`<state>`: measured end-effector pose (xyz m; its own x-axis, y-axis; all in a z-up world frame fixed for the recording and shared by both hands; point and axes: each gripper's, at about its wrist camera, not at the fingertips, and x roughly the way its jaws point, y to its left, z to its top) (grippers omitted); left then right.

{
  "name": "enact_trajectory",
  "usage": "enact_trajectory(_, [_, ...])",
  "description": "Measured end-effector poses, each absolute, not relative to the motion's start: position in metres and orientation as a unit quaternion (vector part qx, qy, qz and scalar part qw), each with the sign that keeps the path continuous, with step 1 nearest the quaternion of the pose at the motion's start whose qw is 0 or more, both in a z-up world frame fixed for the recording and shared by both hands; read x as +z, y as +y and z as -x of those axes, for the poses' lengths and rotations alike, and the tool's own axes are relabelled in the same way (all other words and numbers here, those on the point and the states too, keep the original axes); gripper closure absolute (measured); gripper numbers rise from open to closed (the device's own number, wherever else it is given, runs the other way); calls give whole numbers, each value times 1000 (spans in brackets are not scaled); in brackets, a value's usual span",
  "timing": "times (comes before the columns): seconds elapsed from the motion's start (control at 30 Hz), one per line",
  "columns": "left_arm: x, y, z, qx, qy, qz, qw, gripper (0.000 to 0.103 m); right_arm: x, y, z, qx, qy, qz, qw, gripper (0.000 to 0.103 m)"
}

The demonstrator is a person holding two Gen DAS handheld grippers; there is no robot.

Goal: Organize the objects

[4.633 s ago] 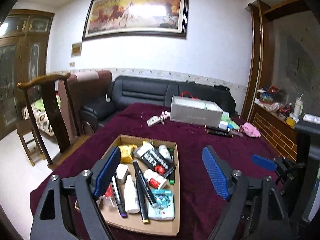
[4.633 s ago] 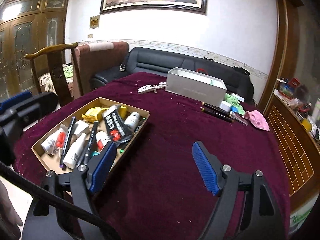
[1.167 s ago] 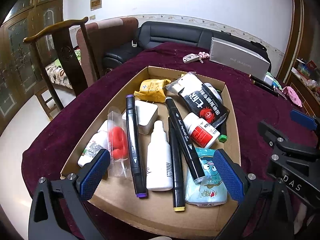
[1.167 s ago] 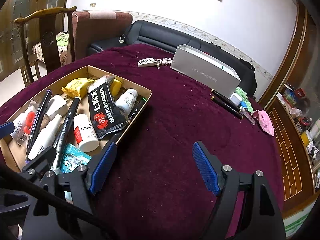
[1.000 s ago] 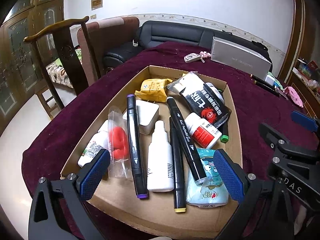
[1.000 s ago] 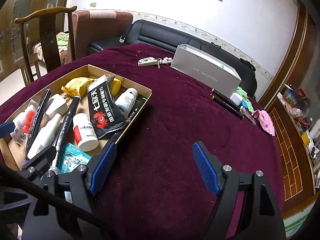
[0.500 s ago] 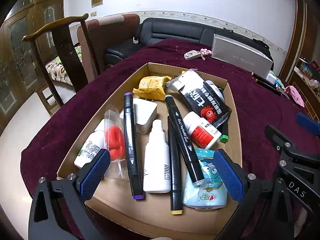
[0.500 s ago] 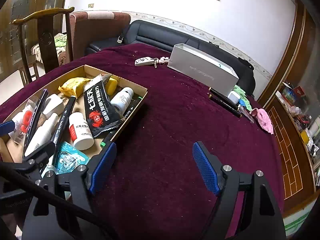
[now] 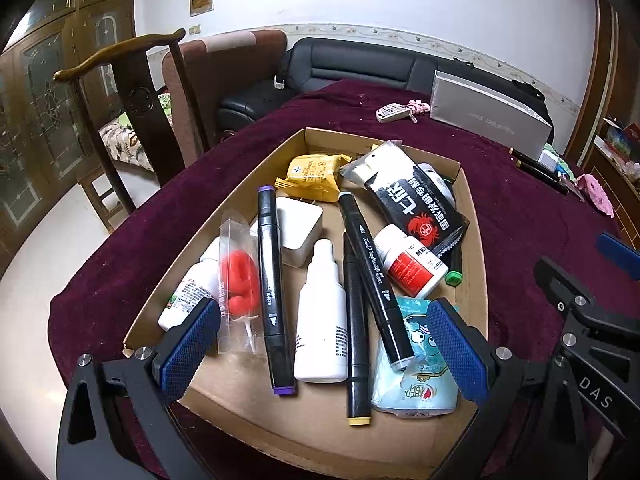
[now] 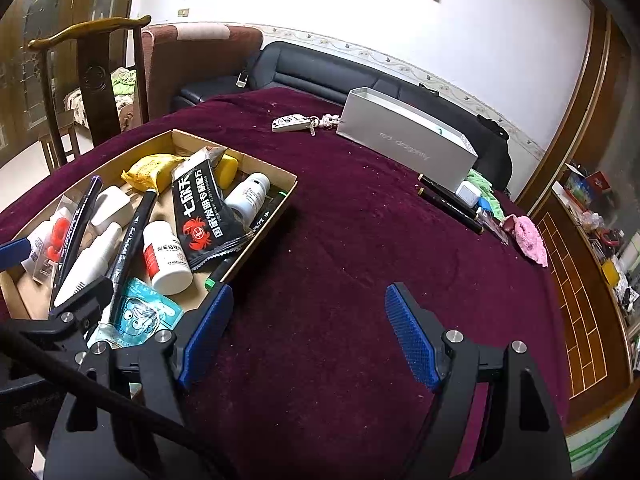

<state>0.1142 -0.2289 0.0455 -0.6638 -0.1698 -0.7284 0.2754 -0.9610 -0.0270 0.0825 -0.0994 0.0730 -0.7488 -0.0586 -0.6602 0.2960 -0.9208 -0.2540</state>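
A shallow cardboard tray sits on the maroon tablecloth, holding markers, a white dropper bottle, a red-label pill bottle, a black pouch, a yellow packet, a white charger, a red item in a clear bag and a blue tissue pack. My left gripper is open, hovering over the tray's near end. My right gripper is open and empty above bare cloth right of the tray.
A grey box, a key fob, two black pens and a pink cloth lie at the table's far side. A wooden chair and black sofa stand beyond the table.
Both grippers came forward and lower from a wide view of the table. The left now hangs over the tray's near end. In the last second both drifted only slightly. Jaws stayed open.
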Motion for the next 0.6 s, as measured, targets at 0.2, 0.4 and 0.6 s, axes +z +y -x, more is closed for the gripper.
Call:
enact_trajectory(0.2, [46,-232,-116,-909,71,-389,131,2,72,-102,-83,-918,175,-343,98,24])
enact_trajectory(0.4, [47,-234,-117,-909,74,-387,134,2,71,-104,-84,-917,177,-344,100,24])
enact_trajectory(0.6, [46,-235,-116,-908,72,-388,141,2,70,-104,-84,-916,177,-347,100,24])
